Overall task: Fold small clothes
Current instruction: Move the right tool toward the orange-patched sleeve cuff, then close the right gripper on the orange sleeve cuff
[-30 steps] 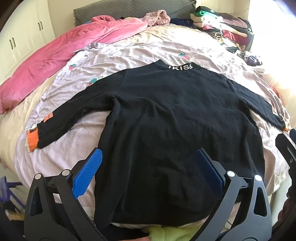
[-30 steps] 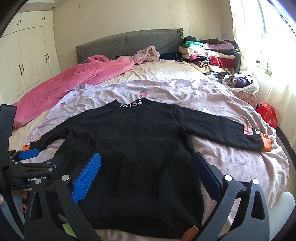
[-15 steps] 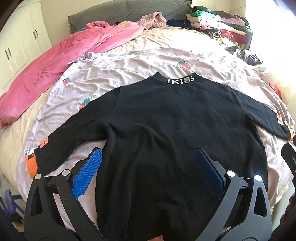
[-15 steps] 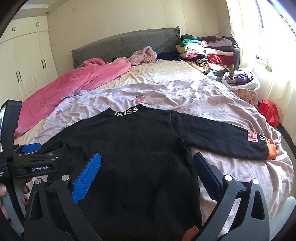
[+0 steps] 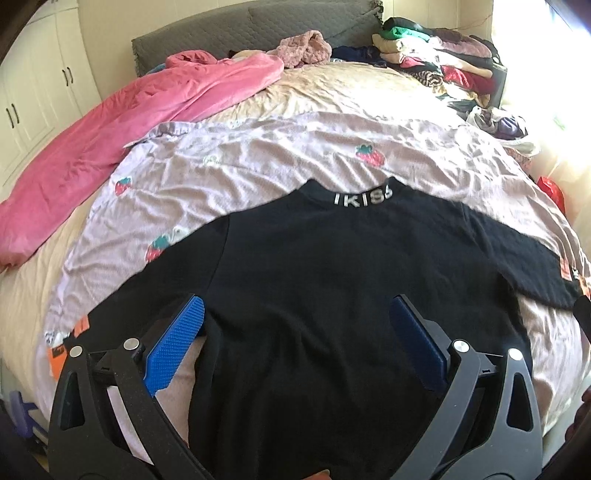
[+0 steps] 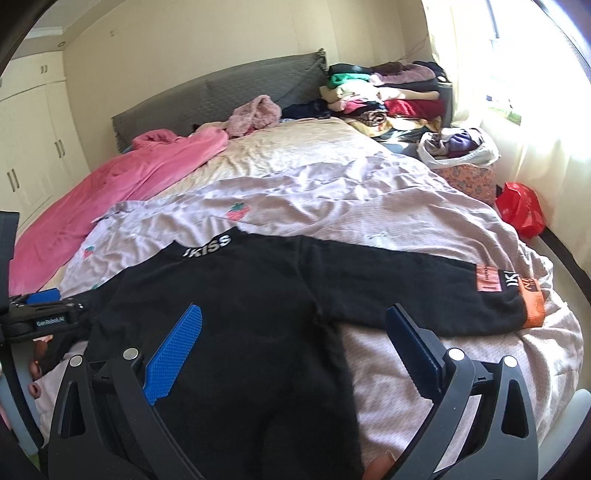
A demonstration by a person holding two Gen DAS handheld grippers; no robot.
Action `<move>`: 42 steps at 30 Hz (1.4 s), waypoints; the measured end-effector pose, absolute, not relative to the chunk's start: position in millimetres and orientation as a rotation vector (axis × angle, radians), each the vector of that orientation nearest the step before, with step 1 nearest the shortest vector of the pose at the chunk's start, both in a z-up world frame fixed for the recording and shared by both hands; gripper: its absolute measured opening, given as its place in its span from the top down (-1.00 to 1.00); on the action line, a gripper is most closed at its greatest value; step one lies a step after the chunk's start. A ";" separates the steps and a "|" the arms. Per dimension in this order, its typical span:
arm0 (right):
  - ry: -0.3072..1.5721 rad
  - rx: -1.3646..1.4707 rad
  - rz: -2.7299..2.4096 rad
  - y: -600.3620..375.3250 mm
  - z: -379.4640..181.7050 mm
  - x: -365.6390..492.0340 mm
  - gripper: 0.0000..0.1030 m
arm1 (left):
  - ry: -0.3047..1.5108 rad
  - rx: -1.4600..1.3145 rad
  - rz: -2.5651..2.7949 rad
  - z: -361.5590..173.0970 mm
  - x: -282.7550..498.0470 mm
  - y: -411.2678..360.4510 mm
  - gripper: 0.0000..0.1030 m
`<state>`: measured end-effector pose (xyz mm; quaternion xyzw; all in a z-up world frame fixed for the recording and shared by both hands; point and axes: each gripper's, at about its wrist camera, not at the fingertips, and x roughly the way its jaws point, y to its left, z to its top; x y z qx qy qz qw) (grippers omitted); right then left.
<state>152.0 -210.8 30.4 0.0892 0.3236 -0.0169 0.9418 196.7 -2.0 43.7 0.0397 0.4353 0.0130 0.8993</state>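
Left-wrist view, left to right:
- Wardrobe doors point(image 5: 33, 107), cream, at 10 o'clock.
- Pink quilt point(image 5: 122, 129), bunched, running from 9 o'clock up toward 11 o'clock along the bed.
- Lilac strawberry-print sheet point(image 5: 258, 158), creased, spread under the garment.
- Black sweater point(image 5: 332, 288), lying flat at centre, back up, collar lettering at 12 o'clock of the garment, both sleeves spread outward; left cuff point(image 5: 61, 350) with orange patches at 8 o'clock.
- Left gripper point(image 5: 295, 341), jaws spread wide, nothing between them; blue pads point(image 5: 173, 347) hover above the lower body of the sweater. Contact with the cloth cannot be told.
- Stack of folded clothes point(image 5: 443, 59) at 1 o'clock beside the grey headboard point(image 5: 229, 29).

Right-wrist view, left to right:
- The left gripper seen from the side at 9 o'clock, just over the sweater's left sleeve, fingertips of a hand below it.
- Right gripper point(image 6: 291, 350), jaws spread wide, holding nothing, above the sweater's right side seam.
- Right sleeve, stretched toward 3 o'clock, ending in an orange cuff point(image 6: 532, 302) with a pink label.
- White bag of clothes point(image 6: 458, 147) on a floral box at 2 o'clock.
- Red bag point(image 6: 521, 206) on the floor at 3 o'clock, just beside the bed edge.
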 end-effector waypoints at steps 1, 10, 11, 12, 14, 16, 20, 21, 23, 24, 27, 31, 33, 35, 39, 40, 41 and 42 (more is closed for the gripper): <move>0.661 0.184 -0.048 -214.9 30.3 154.6 -0.92 | 0.900 0.086 0.023 43.7 200.2 -2.7 -0.83; 0.666 0.270 -0.114 -267.5 28.6 175.5 -0.92 | 0.934 0.044 0.020 36.0 234.6 -4.2 -0.83; 0.668 0.276 -0.123 -273.2 27.8 177.9 -0.92 | 0.939 0.030 0.024 35.1 239.8 -2.8 -0.83; 0.673 0.282 -0.146 -281.1 26.7 181.0 -0.92 | 0.943 0.016 0.017 34.4 243.5 -1.8 -0.83; 0.677 0.297 -0.173 -297.0 24.6 186.1 -0.92 | 0.943 0.000 0.015 31.9 248.6 0.5 -0.83; 0.689 0.306 -0.212 -311.2 21.4 190.0 -0.92 | 0.941 -0.012 0.012 28.6 252.3 2.0 -0.83; 0.695 0.324 -0.281 -345.7 14.8 193.8 -0.92 | 0.947 -0.016 0.010 12.8 259.9 4.2 -0.83; 0.699 0.327 -0.298 -352.8 13.4 194.3 -0.92 | 0.954 -0.013 0.010 7.9 261.4 3.7 -0.83; 0.705 0.343 -0.324 -373.4 8.9 194.1 -0.92 | 0.969 -0.008 0.005 -0.6 264.7 3.2 -0.83; 0.710 0.346 -0.342 -381.3 7.5 194.1 -0.92 | 0.984 -0.010 0.003 -7.2 266.9 3.4 -0.83; 0.718 0.335 -0.406 -408.3 3.0 192.1 -0.92 | 1.000 -0.014 0.001 -19.8 270.5 4.1 -0.83; 0.737 0.324 -0.467 -442.0 -5.5 189.1 -0.92 | 1.005 -0.024 -0.004 -31.5 272.4 6.0 -0.83; 0.747 0.326 -0.485 -458.6 -9.9 186.3 -0.92 | 1.006 -0.018 -0.005 -36.1 272.7 5.3 -0.83; 0.754 0.328 -0.497 -473.2 -15.7 185.4 -0.92 | 1.008 -0.010 0.001 -39.8 273.1 3.4 -0.83; 0.786 0.334 -0.514 -496.4 -28.4 183.6 -0.90 | 0.975 -0.047 0.002 -42.4 271.8 1.3 -0.83; 0.792 0.342 -0.514 -500.0 -30.8 182.8 -0.90 | 0.974 -0.053 -0.004 -43.6 271.9 -0.1 -0.83; 0.800 0.350 -0.512 -503.7 -33.1 181.7 -0.90 | 0.970 -0.051 -0.008 -45.4 271.1 -2.8 -0.83; 0.810 0.354 -0.515 -508.0 -35.9 180.0 -0.86 | 0.966 -0.046 -0.011 -46.7 269.9 -5.4 -0.83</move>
